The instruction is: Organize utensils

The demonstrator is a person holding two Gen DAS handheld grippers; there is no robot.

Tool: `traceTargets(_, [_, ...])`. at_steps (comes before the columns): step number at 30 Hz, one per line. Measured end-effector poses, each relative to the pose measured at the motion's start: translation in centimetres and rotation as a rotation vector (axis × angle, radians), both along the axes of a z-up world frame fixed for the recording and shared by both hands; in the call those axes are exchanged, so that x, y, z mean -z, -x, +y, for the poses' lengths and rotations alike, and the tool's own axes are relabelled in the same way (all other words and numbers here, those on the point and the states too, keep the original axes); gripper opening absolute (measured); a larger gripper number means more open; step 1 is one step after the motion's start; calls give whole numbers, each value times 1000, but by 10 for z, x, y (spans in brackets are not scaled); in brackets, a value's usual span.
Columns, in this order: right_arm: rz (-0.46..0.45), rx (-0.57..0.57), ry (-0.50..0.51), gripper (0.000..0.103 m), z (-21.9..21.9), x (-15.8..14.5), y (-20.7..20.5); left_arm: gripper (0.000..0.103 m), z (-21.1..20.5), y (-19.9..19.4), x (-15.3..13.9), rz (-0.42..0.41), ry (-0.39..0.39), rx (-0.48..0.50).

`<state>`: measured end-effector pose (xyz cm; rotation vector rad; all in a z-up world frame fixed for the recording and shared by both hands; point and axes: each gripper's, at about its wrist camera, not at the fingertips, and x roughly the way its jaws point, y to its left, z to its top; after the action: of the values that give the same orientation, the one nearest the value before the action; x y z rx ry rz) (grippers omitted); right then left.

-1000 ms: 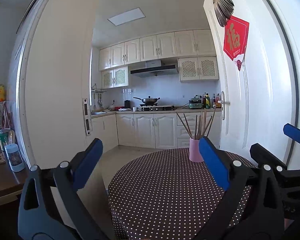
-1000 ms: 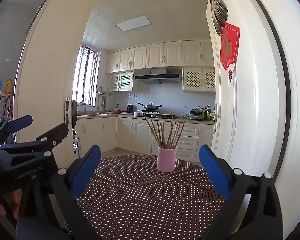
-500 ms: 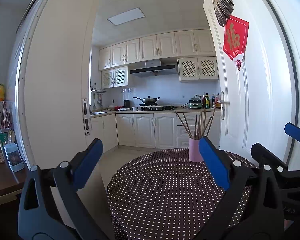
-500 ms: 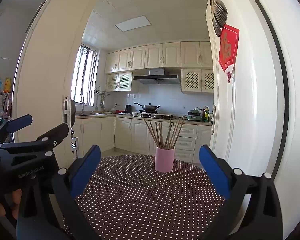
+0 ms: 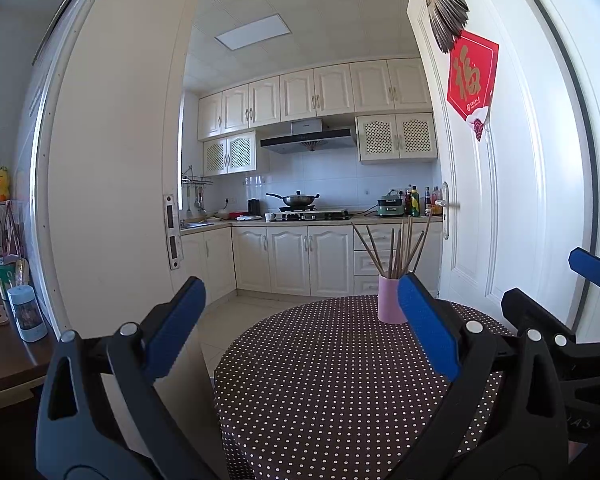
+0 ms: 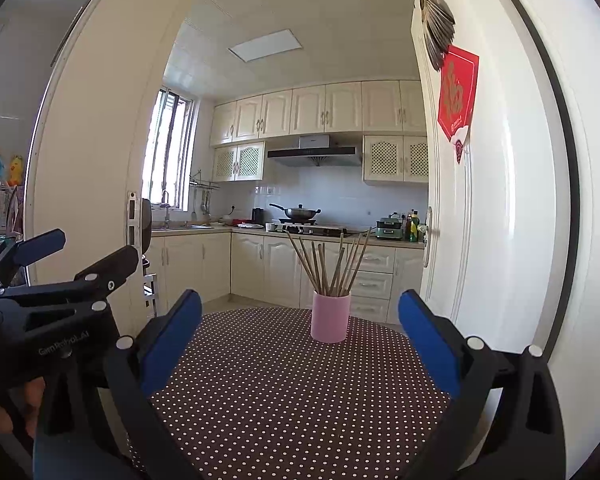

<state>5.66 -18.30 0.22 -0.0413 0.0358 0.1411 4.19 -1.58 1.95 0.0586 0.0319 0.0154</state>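
Item: chopsticks [image 6: 327, 268], all upright in pink cup [image 6: 329, 317] near table [image 6: 284, 400] far edge; I hold left gripper [image 5: 300, 332], right gripper [image 6: 300, 338] spread wide, empty; nothing visibly left loose

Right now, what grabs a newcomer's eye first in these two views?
The pink cup of fanned-out chopsticks, standing alone toward the far side of the polka-dot tablecloth. Next, the red paper decoration high on the white door at right. The left gripper and right gripper both hang open and empty short of the cup.
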Motion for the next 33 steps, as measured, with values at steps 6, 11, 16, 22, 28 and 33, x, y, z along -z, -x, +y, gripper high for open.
traceTargets(6, [1, 4, 1, 95, 0, 1, 1, 95, -1, 1, 1, -1, -3, -2])
traceTargets(11, [2, 7, -1, 95, 0, 0, 2, 95, -2, 1, 2, 0, -3, -1])
traceTargets(16, [4, 9, -2, 95, 0, 2, 2, 95, -2, 1, 3, 1, -3, -1])
traceTargets(22, [5, 10, -5, 95, 1, 1, 3, 95, -2, 2, 3, -1, -3, -1])
traceTargets(28, [6, 11, -7, 95, 1, 2, 3, 95, -2, 2, 3, -1, -3, 0])
traceTargets(33, [8, 12, -8, 95, 1, 2, 4, 95, -2, 2, 3, 0, -3, -1])
